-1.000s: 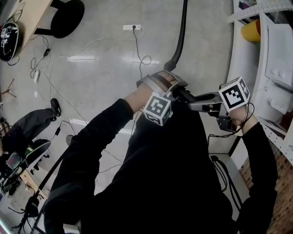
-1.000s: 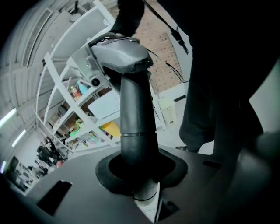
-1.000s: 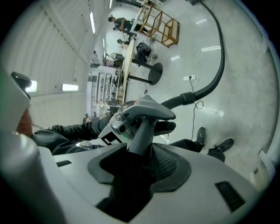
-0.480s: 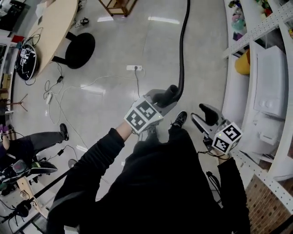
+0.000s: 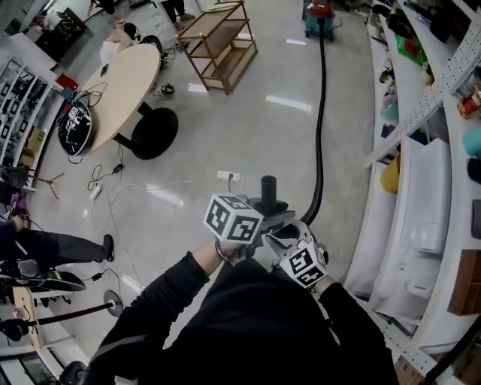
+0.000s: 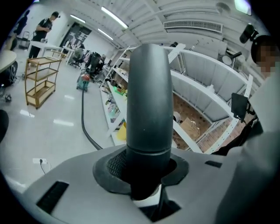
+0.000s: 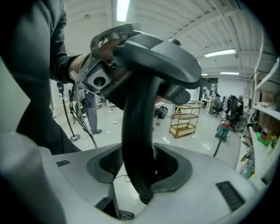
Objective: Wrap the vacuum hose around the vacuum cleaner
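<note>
Currently, the wrapping has not started. In the head view, the teal canister vacuum cleaner (image 5: 319,10) with a red top stands at the 12 o'clock edge of the floor, well apart from the person. The black flexible vacuum hose (image 5: 322,113) runs from it in one nearly straight line down to the grippers near centre. No turn of hose lies around the machine body.

Left gripper (image 5: 264,213): the left gripper view shows the jaws clamped on the dark grey rigid nozzle tube (image 6: 148,100), which stands upright between the pads. The jaws are starting to ease apart, but the pads remain in contact with the tube.

Right gripper (image 5: 284,239): it sits just beside the left one, at its 4 o'clock. In the right gripper view the jaws are opening. The hose (image 7: 138,144) passes between them, but floor shows between it and one pad, so the hold reads as released.

White metal shelving (image 5: 421,225) lines the 3 o'clock side, and a pale oval wooden table (image 5: 120,79) stands at 10 o'clock.

Status: the free end is collected, and that is the only step done. Remaining work, as judged from this layout:
- carry the end to the machine;
- lay the full length of hose around the body;
- secure the end.
</note>
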Demonstrator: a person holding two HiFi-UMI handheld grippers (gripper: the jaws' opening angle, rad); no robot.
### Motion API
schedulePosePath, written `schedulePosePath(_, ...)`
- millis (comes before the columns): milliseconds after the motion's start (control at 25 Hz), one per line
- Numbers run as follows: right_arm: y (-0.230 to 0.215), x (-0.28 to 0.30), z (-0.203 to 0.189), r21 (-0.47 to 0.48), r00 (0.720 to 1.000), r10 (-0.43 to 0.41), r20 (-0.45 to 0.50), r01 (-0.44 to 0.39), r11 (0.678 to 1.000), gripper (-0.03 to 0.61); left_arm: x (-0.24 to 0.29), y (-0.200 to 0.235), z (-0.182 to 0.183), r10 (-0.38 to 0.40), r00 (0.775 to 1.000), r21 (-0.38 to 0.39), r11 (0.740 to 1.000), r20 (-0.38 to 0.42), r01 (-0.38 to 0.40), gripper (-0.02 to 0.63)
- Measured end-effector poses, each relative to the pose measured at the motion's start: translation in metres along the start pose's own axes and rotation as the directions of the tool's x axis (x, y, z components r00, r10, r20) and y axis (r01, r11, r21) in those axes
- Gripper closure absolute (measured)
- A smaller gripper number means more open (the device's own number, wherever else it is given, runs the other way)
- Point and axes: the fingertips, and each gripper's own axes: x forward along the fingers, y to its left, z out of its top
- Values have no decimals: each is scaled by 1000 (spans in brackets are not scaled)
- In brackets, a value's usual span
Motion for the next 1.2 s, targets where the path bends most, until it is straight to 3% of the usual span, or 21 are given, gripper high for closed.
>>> schedulePosePath(40, -3, -1, 1, 0, 1000, -7, 5, 7, 1000, 392, 0, -3, 3, -19, 1000, -12, 1000, 7, 19, 487)
schedulePosePath(120, -8, -1, 4, 54, 999, 23, 41, -25, 998, 395, -5, -13, 16, -89, 993, -41, 995, 74, 92, 457)
schedulePosePath(160, -13, -2, 5, 108, 997, 43, 65, -50, 993, 401, -12, -17, 25, -116, 985, -41, 992, 126, 122, 423)
schedulePosePath(200, -21, -2, 7, 172, 994, 58, 91, -73, 982, 405, -20, -16, 33, -118, 978, -18, 992, 174, 123, 341)
schedulePosePath(240, -32, -3, 10, 232, 991, 69, 117, -94, 968, 407, -30, -10, 37, -96, 974, 25, 995, 206, 93, 298)
schedulePosePath(280, -43, -5, 15, 275, 987, 75, 141, -112, 955, 407, -38, 0, 37, -62, 974, 77, 996, 216, 46, 295)
schedulePosePath(360, -67, -11, 30, 318, 980, 87, 180, -142, 937, 407, -48, 23, 23, 8, 984, 181, 983, 177, -40, 295)
schedulePosePath(440, -89, -17, 47, 340, 973, 100, 210, -169, 925, 407, -43, 46, -2, 82, 992, 310, 945, 91, -106, 295)
schedulePosePath(600, -120, -21, 90, 404, 953, 128, 276, -236, 884, 407, -6, 83, -31, 215, 976, 595, 786, -6, -170, 293)
schedulePosePath(680, -128, -16, 112, 447, 941, 163, 295, -287, 847, 407, 15, 95, -22, 212, 977, 673, 724, -6, -153, 282)
schedulePosePath(760, -137, -7, 128, 489, 932, 206, 299, -335, 805, 405, 35, 108, -5, 184, 983, 725, 679, -16, -116, 278)
schedulePosePath(880, -163, 9, 152, 569, 917, 221, 332, -381, 728, 400, 56, 129, 21, 115, 991, 770, 637, -68, -21, 275)
schedulePosePath(1040, -200, 26, 190, 655, 878, 202, 434, -461, 598, 390, 68, 150, 28, 25, 989, 813, 573, -146, 106, 276)
schedulePosePath(1080, -207, 31, 198, 671, 870, 203, 449, -478, 567, 387, 68, 154, 31, -8, 989, 808, 575, -147, 125, 286)
schedulePosePath(1160, -222, 42, 209, 702, 862, 211, 461, -500, 507, 383, 65, 159, 44, -85, 986, 772, 615, -141, 163, 456)
schedulePosePath(1200, -232, 48, 212, 716, 858, 210, 468, -508, 479, 380, 64, 160, 49, -123, 981, 742, 641, -152, 196, 459)
